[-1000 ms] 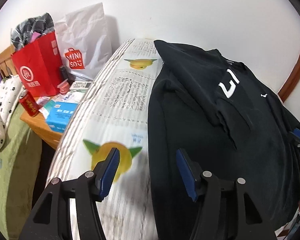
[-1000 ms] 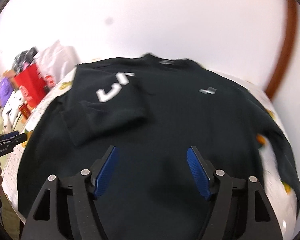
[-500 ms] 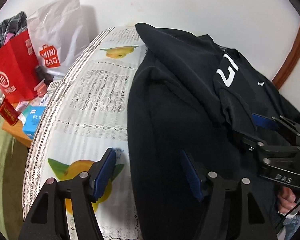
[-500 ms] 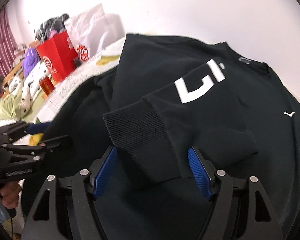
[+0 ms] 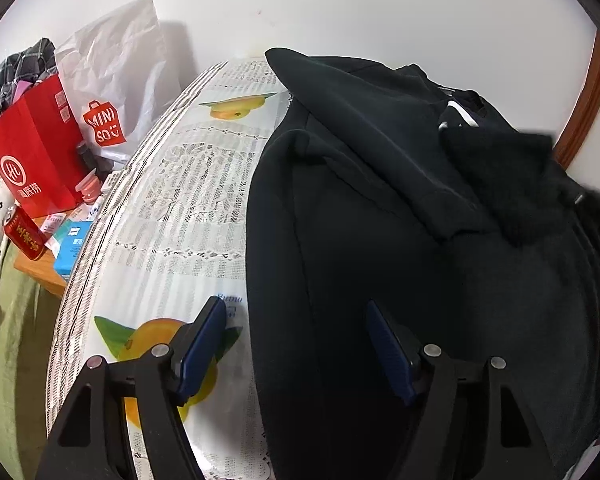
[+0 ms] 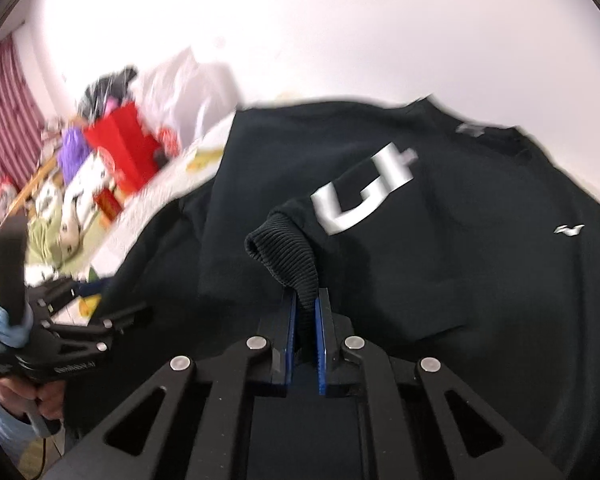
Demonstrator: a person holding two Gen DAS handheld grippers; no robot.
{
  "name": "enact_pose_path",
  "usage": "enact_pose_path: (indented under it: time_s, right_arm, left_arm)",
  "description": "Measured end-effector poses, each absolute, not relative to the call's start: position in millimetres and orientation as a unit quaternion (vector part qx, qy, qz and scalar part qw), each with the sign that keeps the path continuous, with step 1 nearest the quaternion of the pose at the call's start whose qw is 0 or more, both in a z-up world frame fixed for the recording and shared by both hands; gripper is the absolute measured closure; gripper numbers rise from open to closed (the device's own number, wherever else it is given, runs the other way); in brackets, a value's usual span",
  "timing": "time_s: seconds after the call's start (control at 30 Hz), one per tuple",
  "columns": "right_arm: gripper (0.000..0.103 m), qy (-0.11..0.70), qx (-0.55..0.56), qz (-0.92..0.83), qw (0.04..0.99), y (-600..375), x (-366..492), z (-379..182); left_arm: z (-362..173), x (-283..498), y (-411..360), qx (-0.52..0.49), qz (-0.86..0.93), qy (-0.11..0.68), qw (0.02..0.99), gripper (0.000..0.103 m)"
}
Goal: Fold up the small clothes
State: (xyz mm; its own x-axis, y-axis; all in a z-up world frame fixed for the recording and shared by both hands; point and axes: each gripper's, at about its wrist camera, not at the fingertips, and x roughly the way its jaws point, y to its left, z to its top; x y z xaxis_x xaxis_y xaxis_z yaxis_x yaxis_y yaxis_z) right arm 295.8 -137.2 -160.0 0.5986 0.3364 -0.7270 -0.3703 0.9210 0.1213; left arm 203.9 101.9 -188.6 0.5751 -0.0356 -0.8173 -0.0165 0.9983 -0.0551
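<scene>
A black sweatshirt point(image 5: 360, 220) with a white print lies spread on a table with a lace fruit-print cloth point(image 5: 172, 220). My right gripper point(image 6: 305, 296) is shut on the ribbed sleeve cuff point(image 6: 284, 248) and holds it raised above the sweatshirt's body point(image 6: 480, 280). In the left wrist view the lifted sleeve point(image 5: 500, 184) shows as a blurred dark fold. My left gripper point(image 5: 293, 306) hovers low over the sweatshirt's left edge, its jaws opening. One finger is above the cloth, the other above the fabric, and neither pad presses on it.
Left of the table a low wooden stand holds a red paper bag point(image 5: 32, 160), a white MINISO bag point(image 5: 116, 80), a red can point(image 5: 24, 236) and a blue box point(image 5: 72, 248). Green bedding point(image 5: 8, 340) lies below. A white wall backs the table.
My right gripper went from open over the folded sleeve to shut on its cuff and raised it. The left gripper came lower over the sweatshirt's edge and its jaws spread a little.
</scene>
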Motion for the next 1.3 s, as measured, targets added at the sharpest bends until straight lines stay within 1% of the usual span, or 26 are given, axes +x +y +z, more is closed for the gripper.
enact_pose_path:
  time_s: [0.33,0.47,0.7,0.73,0.77,0.83,0.9,0.93,0.97,1.03,1.17,1.3]
  right_arm:
    - [0.096,0.358,0.095,0.079,0.925,-305,307,-116]
    - [0.096,0.363,0.121,0.049,0.923,-351,312,-123]
    - [0.096,0.383,0.154,0.017,0.911,-387,301,-150]
    - [0.096,0.39,0.156,0.017,0.907,-389,300,-155]
    - [0.093,0.399,0.155,0.014,0.904,-389,300,-159]
    - [0.092,0.406,0.141,-0.012,0.903,-392,298,-163]
    - [0.084,0.412,0.133,-0.03,0.901,-396,294,-162]
    - [0.071,0.41,0.136,-0.031,0.901,-399,291,-161]
    - [0.056,0.406,0.141,-0.029,0.902,-403,287,-159]
    - [0.043,0.396,0.15,-0.02,0.906,-407,283,-158]
    - [0.043,0.414,0.137,-0.004,0.9,-396,290,-170]
    - [0.044,0.447,0.144,-0.006,0.883,-391,315,-196]
  left_arm:
    - [-190,206,98,-0.022,0.007,0.457,0.889,0.028]
    - [-190,206,99,-0.021,0.01,0.457,0.889,0.027]
    - [-190,206,97,-0.02,0.016,0.457,0.889,0.025]
    - [-190,206,96,-0.02,0.017,0.457,0.889,0.025]
    - [-190,206,96,-0.021,0.017,0.458,0.889,0.025]
    - [-189,205,97,-0.023,0.018,0.46,0.887,0.025]
    - [-188,204,99,-0.027,0.019,0.464,0.885,0.025]
    - [-188,203,100,-0.027,0.018,0.465,0.885,0.025]
    - [-188,202,100,-0.027,0.019,0.465,0.885,0.025]
    - [-188,200,100,-0.026,0.02,0.466,0.884,0.025]
    - [-186,200,98,-0.025,0.022,0.467,0.884,0.025]
    - [-182,204,95,-0.021,0.025,0.462,0.886,0.025]
